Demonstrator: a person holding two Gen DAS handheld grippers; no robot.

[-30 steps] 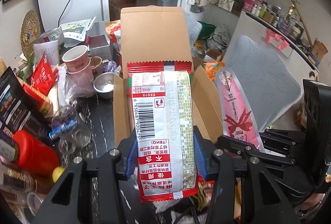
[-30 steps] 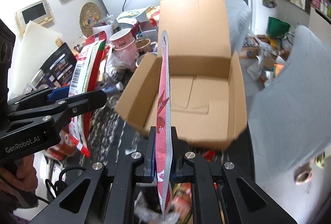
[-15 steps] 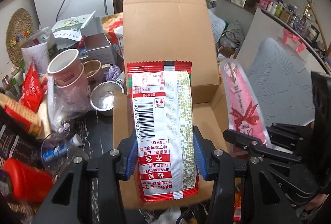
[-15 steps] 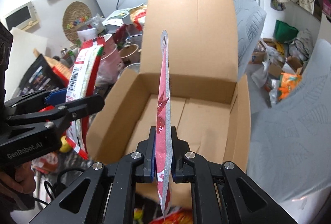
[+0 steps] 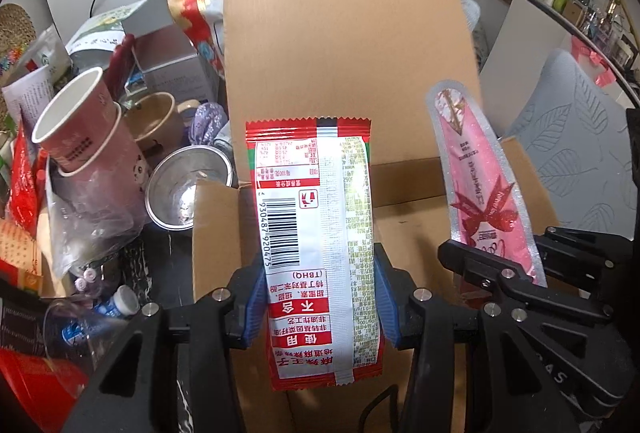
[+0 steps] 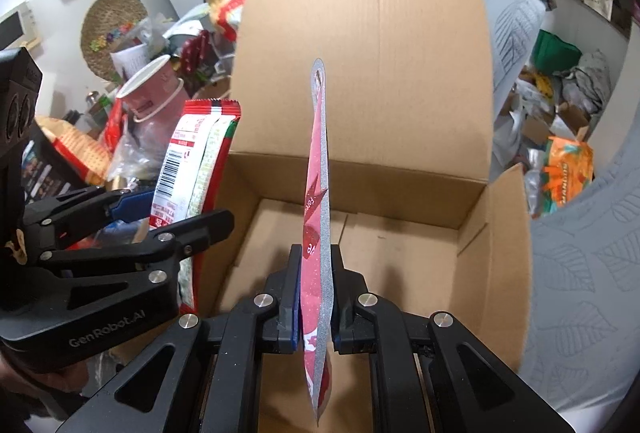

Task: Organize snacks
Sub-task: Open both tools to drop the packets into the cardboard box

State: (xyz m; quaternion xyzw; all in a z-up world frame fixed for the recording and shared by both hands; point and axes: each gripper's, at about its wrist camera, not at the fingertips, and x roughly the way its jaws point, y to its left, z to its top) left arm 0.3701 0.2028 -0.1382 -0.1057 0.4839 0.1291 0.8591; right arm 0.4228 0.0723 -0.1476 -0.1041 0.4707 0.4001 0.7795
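My left gripper (image 5: 318, 293) is shut on a red-and-white snack packet (image 5: 314, 217) with a barcode, held upright over the left part of the open cardboard box (image 5: 408, 189). My right gripper (image 6: 314, 293) is shut on a flat pink snack pouch (image 6: 318, 193), seen edge-on above the box floor (image 6: 400, 253). In the left wrist view the pink pouch (image 5: 480, 189) and the right gripper (image 5: 508, 273) stand to the right. In the right wrist view the left gripper (image 6: 160, 217) and the packet (image 6: 192, 161) sit at the box's left wall. The box's back flap (image 6: 368, 33) stands upright.
Left of the box, clutter crowds the dark table: stacked pink paper cups (image 5: 76, 137), a metal bowl (image 5: 186, 189), a beige mug (image 5: 154, 117), a grey carton (image 5: 172, 65), small bottles (image 5: 116, 303) and red packets (image 5: 22, 185). A grey patterned cushion (image 6: 580, 265) lies right of the box.
Both grippers have moved forward and down toward the box with their snacks; the box now fills most of each view. Both grips are unchanged.
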